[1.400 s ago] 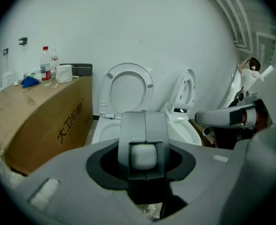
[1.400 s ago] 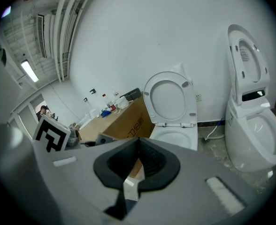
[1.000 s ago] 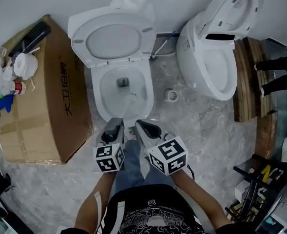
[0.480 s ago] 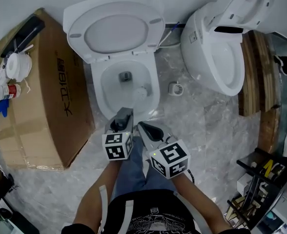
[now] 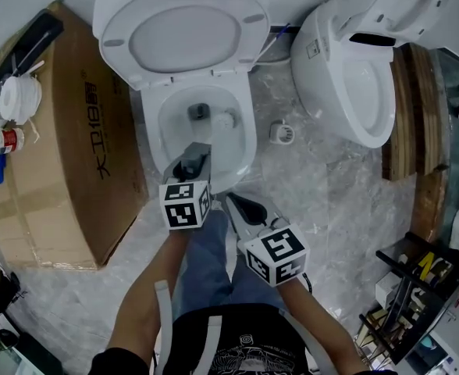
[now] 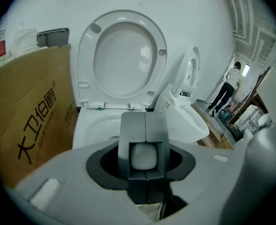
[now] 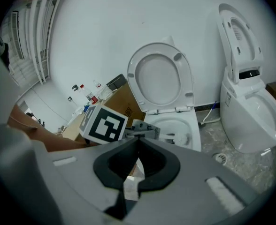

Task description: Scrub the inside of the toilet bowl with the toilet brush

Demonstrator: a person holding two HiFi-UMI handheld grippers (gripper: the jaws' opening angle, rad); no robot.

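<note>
Left gripper (image 5: 192, 162) is out over the front rim of the toilet bowl (image 5: 247, 141). In my left gripper view its fingers are pressed together around the white handle end of the toilet brush (image 5: 225, 120). The brush head sits down inside the bowl, at the back right, just beside the dark drain opening (image 5: 199, 112). Right gripper (image 5: 233, 203) is lower, near the person's knees and just short of the bowl's front edge, with fingers together on nothing. Its view looks past the left gripper's marker cube (image 7: 103, 124) into the bowl. Seat and lid (image 5: 184, 33) are tipped up against the wall. Cardboard box (image 5: 58, 131) is tight against the bowl's left side. Second toilet (image 5: 346, 61) stands to the right, with a floor drain (image 5: 282, 132) between the two.
</note>
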